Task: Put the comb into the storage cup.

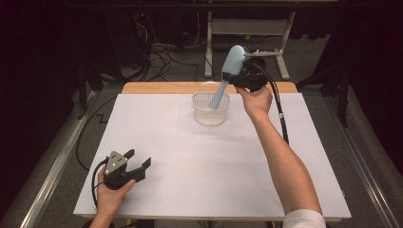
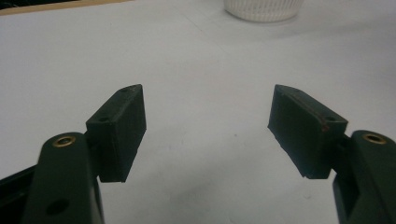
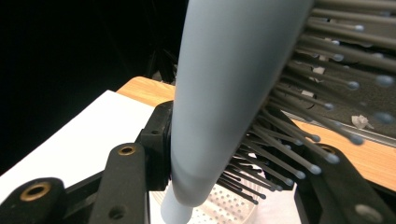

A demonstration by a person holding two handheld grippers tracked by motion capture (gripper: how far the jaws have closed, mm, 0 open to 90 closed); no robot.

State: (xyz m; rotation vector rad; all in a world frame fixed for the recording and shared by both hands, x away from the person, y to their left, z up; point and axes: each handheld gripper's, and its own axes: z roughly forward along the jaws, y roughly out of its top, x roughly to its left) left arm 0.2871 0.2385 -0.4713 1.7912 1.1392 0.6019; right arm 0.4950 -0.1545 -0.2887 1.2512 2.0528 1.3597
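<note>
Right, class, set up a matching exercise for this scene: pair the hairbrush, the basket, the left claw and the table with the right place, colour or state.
Things:
1. hairbrush
2. basket
3. left claw
4. table

Descriptions:
A. white top, wooden far edge
B. open, holding nothing
C. pale blue, gripped by the right claw
D. white, perforated, at the far side

Pairs: 1-C, 2-D, 3-B, 4-A

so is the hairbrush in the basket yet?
Partly: the hairbrush, clamped in the right gripper, stands tilted, handle tip inside the basket, head above.
</note>
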